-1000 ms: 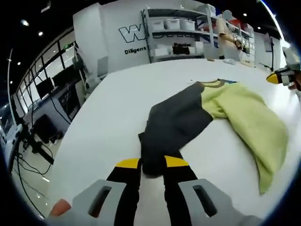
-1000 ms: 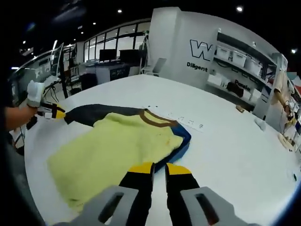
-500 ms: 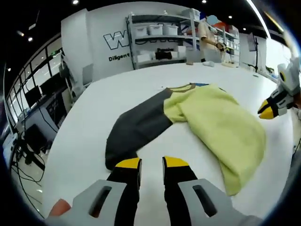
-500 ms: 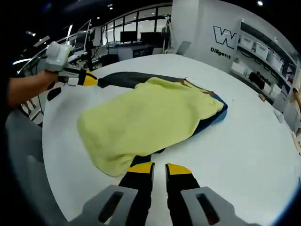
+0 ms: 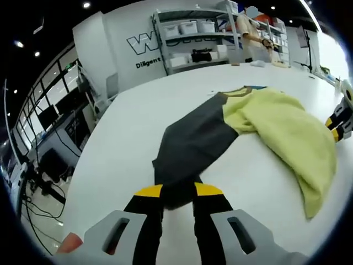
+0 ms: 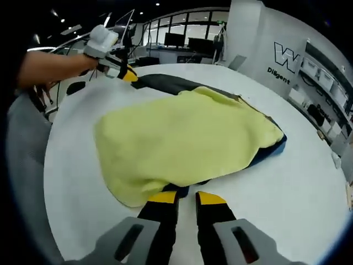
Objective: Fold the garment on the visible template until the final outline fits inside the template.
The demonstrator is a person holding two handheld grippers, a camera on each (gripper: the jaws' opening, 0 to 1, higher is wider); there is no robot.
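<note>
White table [image 5: 110, 160] | left gripper [image 5: 178, 190] now clamps garment [image 5: 193, 141] sleeve | right gripper [image 6: 187, 195] fingers nearly together, at hem

Garment [image 5: 242, 127] flat on table [image 5: 121, 143]; shelving [image 5: 193, 38] behind table.

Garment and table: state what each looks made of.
Garment: soft knit or fleece-like cloth, matte; the yellow body slumps in rounded folds and the dark grey sleeve lies limp. Table: hard, smooth white top, likely laminate, with a faint sheen; exact material unclear.

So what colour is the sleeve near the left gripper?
Dark grey; the sleeve shows best in the left gripper view.
</note>
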